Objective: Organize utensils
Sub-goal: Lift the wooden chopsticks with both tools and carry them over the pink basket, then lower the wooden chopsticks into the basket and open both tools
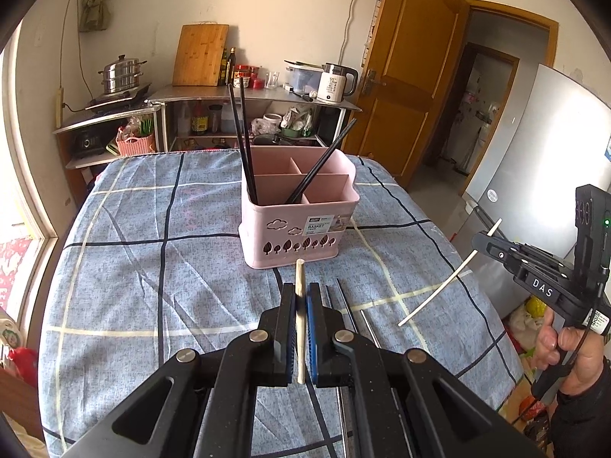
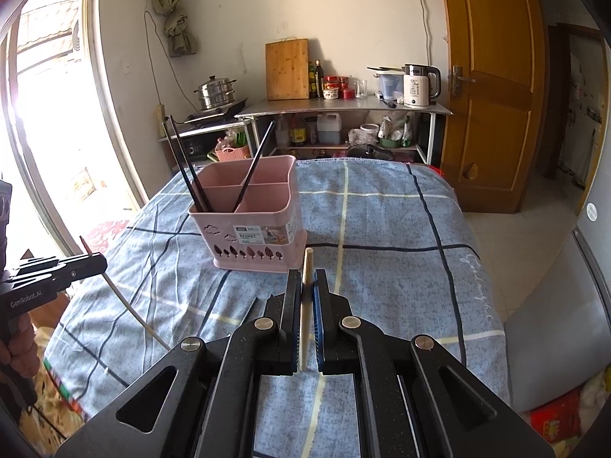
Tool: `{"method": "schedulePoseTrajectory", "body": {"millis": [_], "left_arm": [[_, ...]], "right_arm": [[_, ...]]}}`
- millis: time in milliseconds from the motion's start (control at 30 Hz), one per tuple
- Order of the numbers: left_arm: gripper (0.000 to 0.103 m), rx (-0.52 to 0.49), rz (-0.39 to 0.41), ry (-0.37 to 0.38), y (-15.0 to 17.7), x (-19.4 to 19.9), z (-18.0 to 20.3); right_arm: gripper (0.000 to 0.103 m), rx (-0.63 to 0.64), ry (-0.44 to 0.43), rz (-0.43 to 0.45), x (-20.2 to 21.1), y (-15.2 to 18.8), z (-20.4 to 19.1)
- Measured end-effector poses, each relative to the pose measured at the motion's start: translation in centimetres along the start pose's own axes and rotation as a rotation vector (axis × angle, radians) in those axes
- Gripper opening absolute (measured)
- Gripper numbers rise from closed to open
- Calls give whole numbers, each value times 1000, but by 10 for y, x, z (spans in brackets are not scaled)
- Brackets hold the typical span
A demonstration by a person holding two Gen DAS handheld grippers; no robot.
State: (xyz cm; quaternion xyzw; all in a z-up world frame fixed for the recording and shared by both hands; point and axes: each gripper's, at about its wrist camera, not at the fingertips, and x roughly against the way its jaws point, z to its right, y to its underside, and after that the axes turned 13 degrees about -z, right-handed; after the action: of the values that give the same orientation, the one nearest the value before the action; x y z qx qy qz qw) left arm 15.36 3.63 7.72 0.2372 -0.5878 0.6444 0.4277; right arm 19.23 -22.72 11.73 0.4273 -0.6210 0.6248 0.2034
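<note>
1. Left wrist view: my left gripper (image 1: 301, 297) has its jaws drawn in narrow, clamped on a pale wooden chopstick (image 1: 300, 316) that runs lengthwise between the blue pads and pokes out past the fingertips.
2. Just beyond that chopstick's tip stands the pink utensil basket (image 1: 301, 225) on the blue checked cloth (image 1: 152, 229), label side facing me.
3. Three black chopsticks (image 1: 240, 141) lean in the basket: two in the compartment on the left, one slanting out of the compartment nearer the middle towards the right.
4. Just right of my left fingertips, a few thin dark or metal sticks (image 1: 345, 305) lie flat on the cloth; I cannot tell exactly what they are.
5. Right wrist view: my right gripper (image 2: 307, 286) is likewise nearly closed, gripping a second pale chopstick (image 2: 305, 313) along the pads, its tip sticking up ahead of the fingertips.
6. From this side the basket sits ahead and to the left of the gripper, a little apart from the chopstick tip.
7. Each camera catches the other gripper off to its side, raised above the cloth edge with its pale chopstick crossing its jaws, and a hand (image 1: 565, 351) on the handle.
8. Beyond the table are a metal shelf (image 2: 343, 107) with a cutting board (image 2: 287, 68) and a kettle (image 2: 418, 86), and a wooden door (image 2: 492, 87).
</note>
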Motion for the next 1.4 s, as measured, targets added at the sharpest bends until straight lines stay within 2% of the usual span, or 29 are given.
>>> {"method": "schedulePoseTrajectory", "body": {"millis": [133, 333, 600, 867, 1100, 1400], "left_arm": [[5, -1, 37, 0, -9, 12, 0], [5, 6, 103, 13, -43, 24, -3], [5, 36, 174, 27, -97, 36, -16], [5, 114, 214, 40, -141, 25, -39], [5, 176, 201, 44, -154, -2, -59], [5, 226, 126, 47, -150, -47, -76]], "right_arm": [[6, 8, -11, 33, 9, -7, -6], [6, 4, -68, 104, 19, -35, -17], [6, -30, -142, 162, 11, -84, -31], [6, -91, -201, 206, -5, -123, -34], [6, -128, -203, 201, -30, -136, -29], [6, -138, -211, 103, -78, -130, -35]]}}
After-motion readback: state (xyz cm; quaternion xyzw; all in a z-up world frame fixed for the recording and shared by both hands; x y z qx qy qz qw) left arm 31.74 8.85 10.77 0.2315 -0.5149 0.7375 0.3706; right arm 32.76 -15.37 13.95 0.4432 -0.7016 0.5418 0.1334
